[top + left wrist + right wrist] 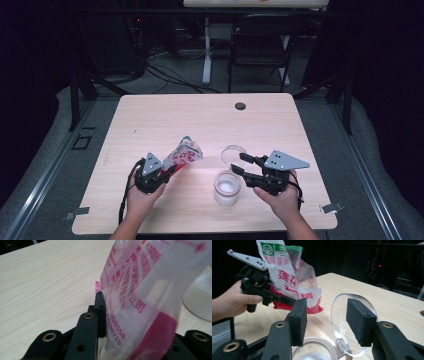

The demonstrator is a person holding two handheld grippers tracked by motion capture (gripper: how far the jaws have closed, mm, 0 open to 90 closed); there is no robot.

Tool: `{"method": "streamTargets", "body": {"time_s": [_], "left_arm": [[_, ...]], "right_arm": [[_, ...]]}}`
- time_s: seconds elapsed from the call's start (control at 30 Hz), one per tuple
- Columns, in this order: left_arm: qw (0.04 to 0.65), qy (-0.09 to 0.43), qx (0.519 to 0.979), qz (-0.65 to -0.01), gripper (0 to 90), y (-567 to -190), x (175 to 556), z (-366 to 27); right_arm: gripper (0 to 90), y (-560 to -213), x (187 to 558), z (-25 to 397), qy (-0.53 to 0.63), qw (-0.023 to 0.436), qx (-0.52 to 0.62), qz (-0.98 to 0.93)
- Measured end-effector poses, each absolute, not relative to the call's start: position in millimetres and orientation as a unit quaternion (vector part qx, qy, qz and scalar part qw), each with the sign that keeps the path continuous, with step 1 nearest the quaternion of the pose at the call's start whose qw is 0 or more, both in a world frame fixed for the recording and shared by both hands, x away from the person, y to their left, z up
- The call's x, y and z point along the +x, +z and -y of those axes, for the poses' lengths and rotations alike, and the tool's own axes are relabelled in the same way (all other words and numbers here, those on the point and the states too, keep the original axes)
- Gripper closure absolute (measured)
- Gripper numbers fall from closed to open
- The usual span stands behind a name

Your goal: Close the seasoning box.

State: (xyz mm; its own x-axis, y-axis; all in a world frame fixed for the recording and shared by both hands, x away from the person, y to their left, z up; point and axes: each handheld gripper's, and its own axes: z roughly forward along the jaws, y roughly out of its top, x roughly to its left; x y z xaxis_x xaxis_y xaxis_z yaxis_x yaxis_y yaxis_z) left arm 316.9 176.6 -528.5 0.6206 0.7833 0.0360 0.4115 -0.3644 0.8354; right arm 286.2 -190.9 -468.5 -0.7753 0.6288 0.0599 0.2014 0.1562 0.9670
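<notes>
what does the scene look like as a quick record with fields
surface: light wooden table
left gripper: shut on a red-printed plastic bag, held tilted up off the table
right gripper: open, jaws either side of the hinged clear lid, contact unclear
jar: clear, open, white contents inside, between the two hands
lid: swung up, attached at the jar rim
bag to jar: bag lies left of the jar, apart from it
far edge: small dark round cap
</notes>
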Motion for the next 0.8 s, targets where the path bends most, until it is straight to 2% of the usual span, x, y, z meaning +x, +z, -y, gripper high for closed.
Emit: {"method": "streamTargets", "body": {"time_s": [0.8], "left_arm": [[0.415, 0.272, 0.739, -0.456, 76.4, -516.2, 320.7, -243.4]], "right_arm": [[49.1, -464.6, 289.0, 202.8, 0.586, 0.2, 0.298, -0.726]]}}
